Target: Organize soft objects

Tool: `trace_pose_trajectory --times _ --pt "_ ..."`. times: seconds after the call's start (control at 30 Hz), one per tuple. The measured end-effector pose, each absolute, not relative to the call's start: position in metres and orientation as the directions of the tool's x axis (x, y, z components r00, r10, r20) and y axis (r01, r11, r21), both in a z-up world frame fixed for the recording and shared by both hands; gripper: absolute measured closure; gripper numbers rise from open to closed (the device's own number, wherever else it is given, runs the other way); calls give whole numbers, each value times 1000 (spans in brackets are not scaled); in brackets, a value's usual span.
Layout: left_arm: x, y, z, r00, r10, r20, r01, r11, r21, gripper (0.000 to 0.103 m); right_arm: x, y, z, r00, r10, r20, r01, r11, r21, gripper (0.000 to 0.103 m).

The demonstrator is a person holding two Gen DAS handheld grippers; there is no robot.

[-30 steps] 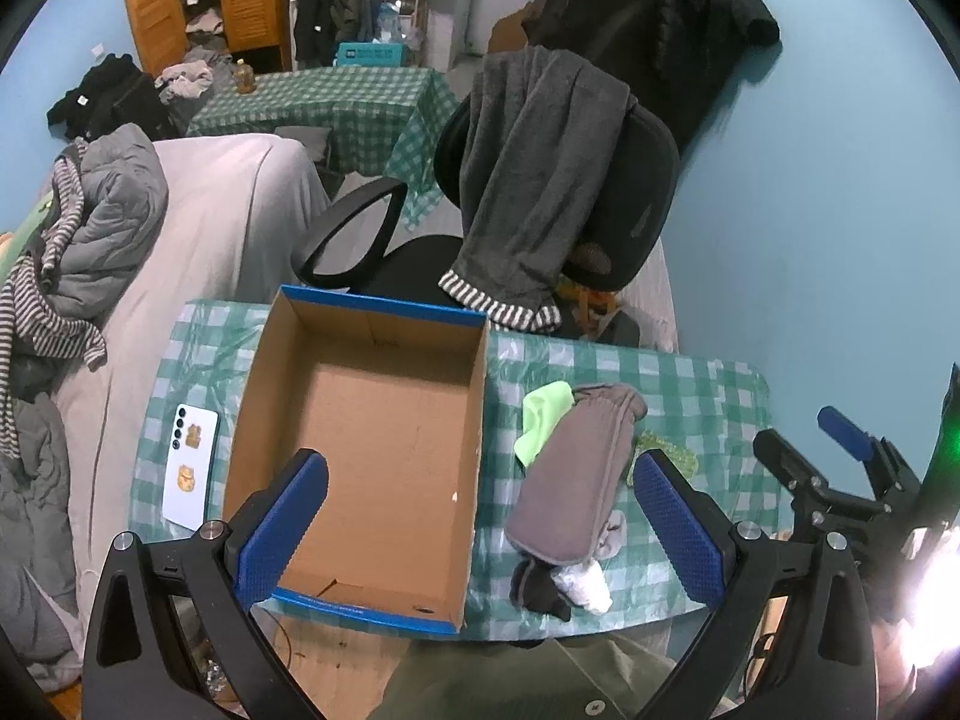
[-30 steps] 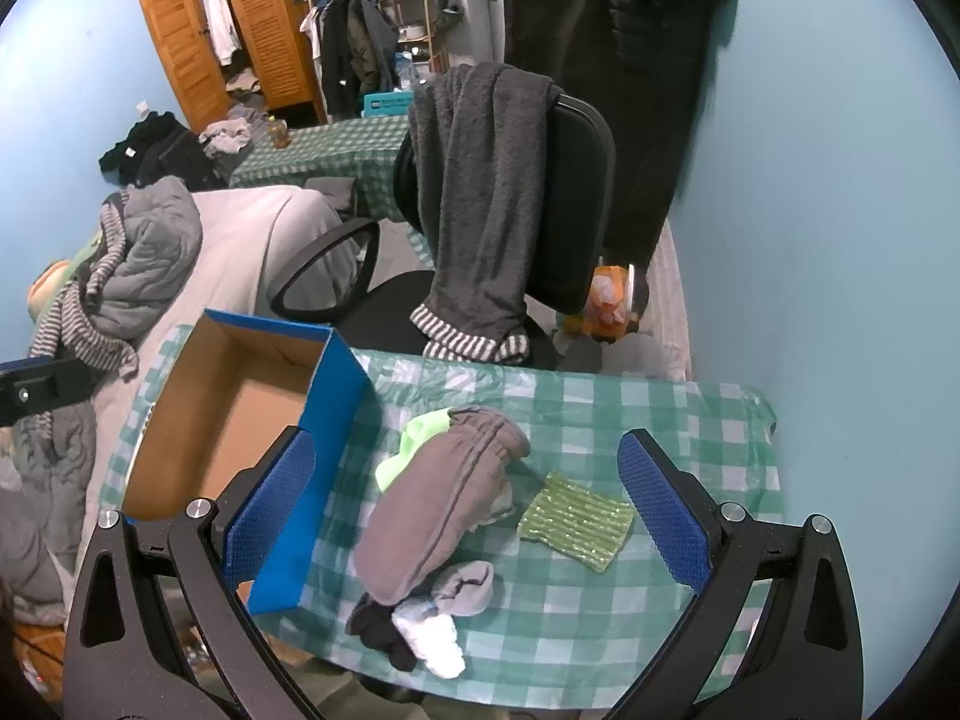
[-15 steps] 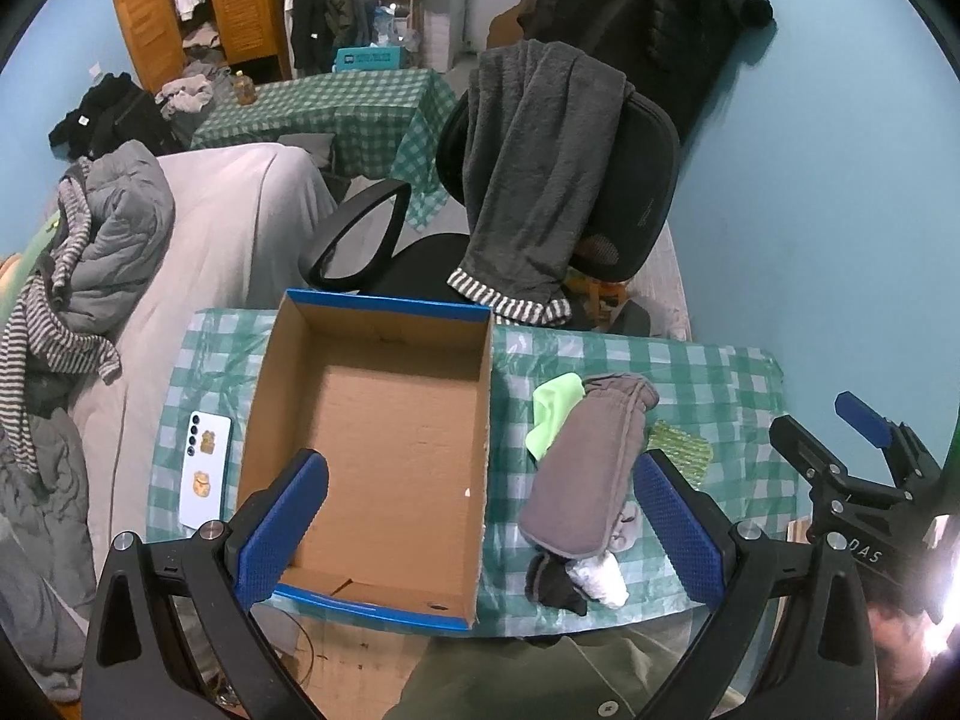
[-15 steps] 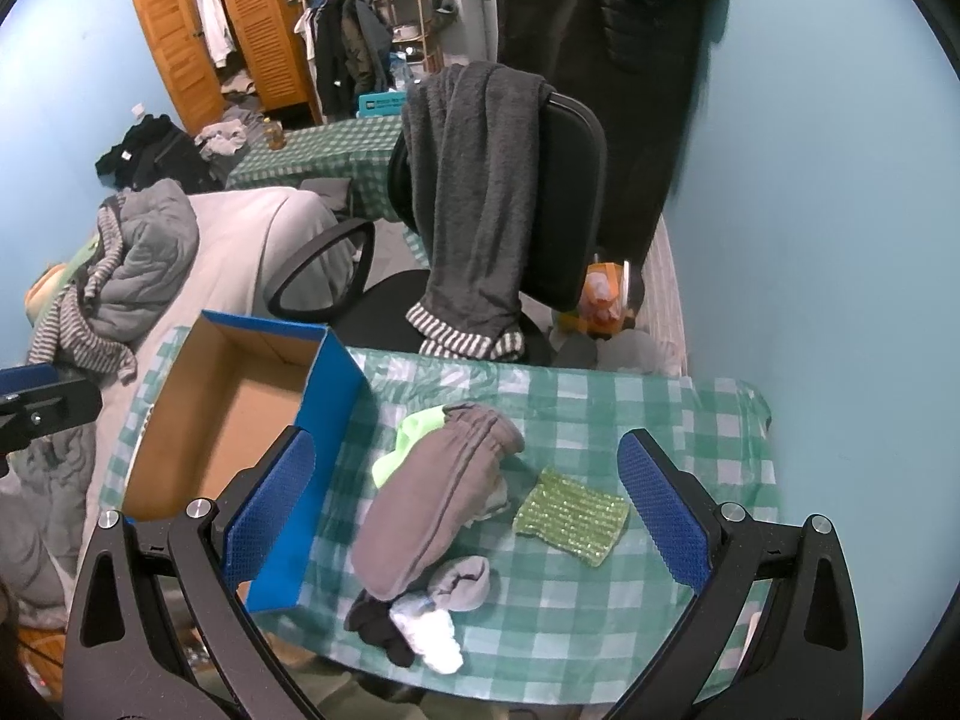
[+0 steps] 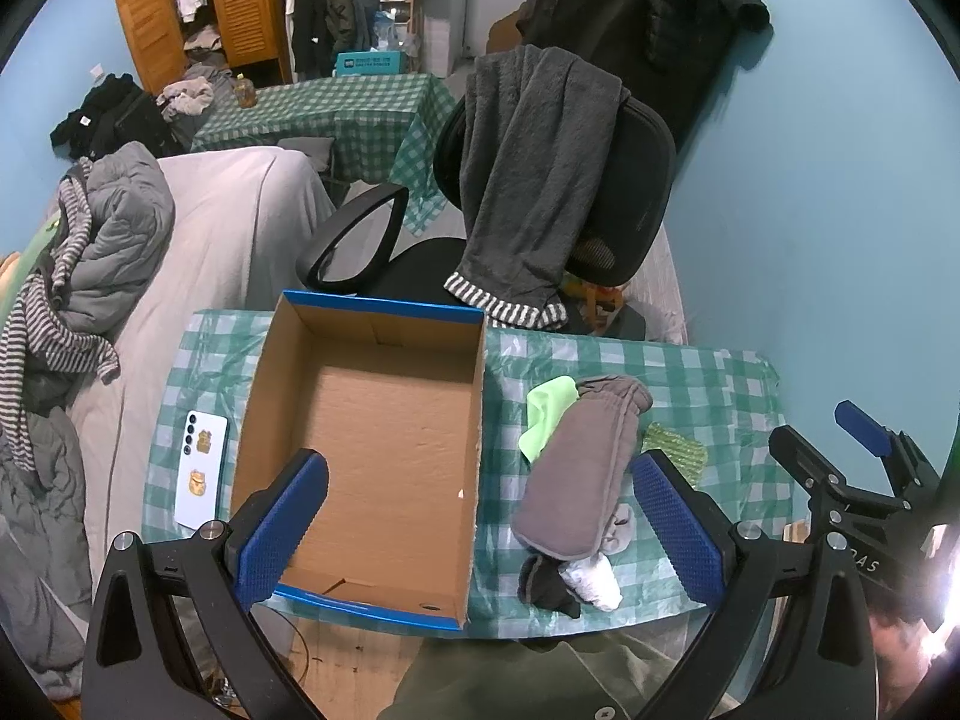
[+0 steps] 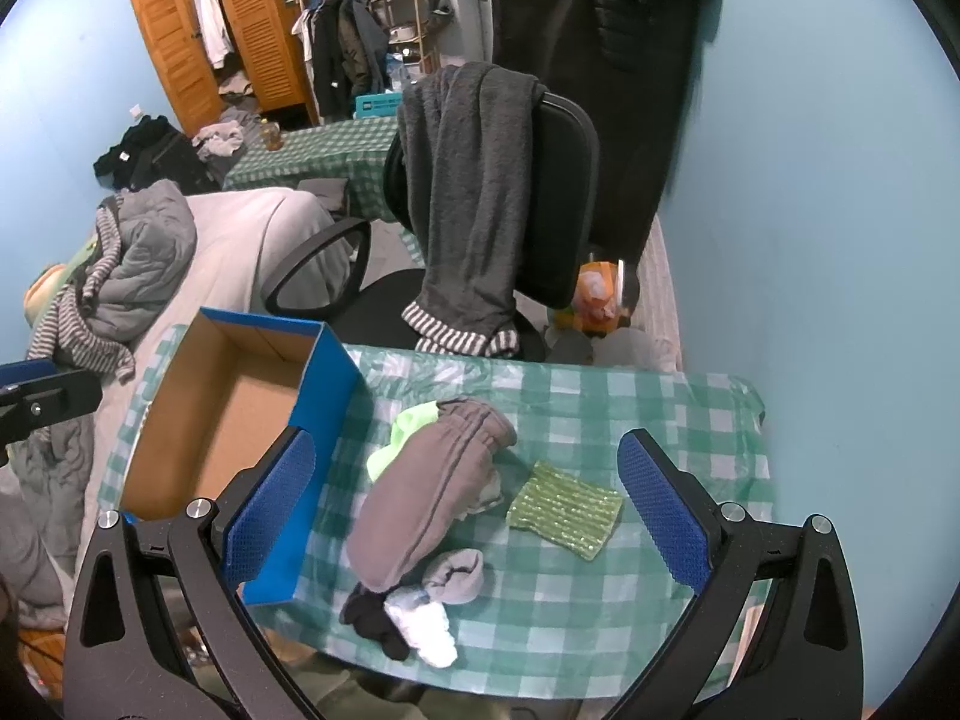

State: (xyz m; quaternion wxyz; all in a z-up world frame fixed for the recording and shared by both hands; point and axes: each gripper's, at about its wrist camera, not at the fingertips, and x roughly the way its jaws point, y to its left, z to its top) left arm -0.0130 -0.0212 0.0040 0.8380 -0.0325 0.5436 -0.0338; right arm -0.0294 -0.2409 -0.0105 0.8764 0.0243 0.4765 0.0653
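Open blue-edged cardboard box (image 5: 372, 444) on green checked tablecloth (image 6: 630, 414), nothing inside. My left tongs (image 5: 480, 531) spread wide over box, gripping nothing. Folded grey fleece garment (image 6: 429, 492) beside box, between my right tongs (image 6: 465, 516), also wide apart; green knitted cloth (image 6: 564, 510) just right of garment

Both hand-held grippers (left (image 5: 479, 521), right (image 6: 463, 504)) gape.

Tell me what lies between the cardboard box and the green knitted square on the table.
In the right wrist view, the grey mitten lies between the cardboard box and the green knitted square, with a lime-green cloth under its far end.
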Motion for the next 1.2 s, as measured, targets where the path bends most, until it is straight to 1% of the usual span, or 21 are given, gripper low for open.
trace_pose_trajectory --times 0.93,1.2 --pt "-12 -33 1 406 -96 -909 43 995 -86 0 -31 -251 -11 537 136 -832 -93 990 102 2" --pt "-7 -45 -7 391 -102 -915 48 995 -90 0 -32 -255 -12 532 137 -836 -94 990 102 2"
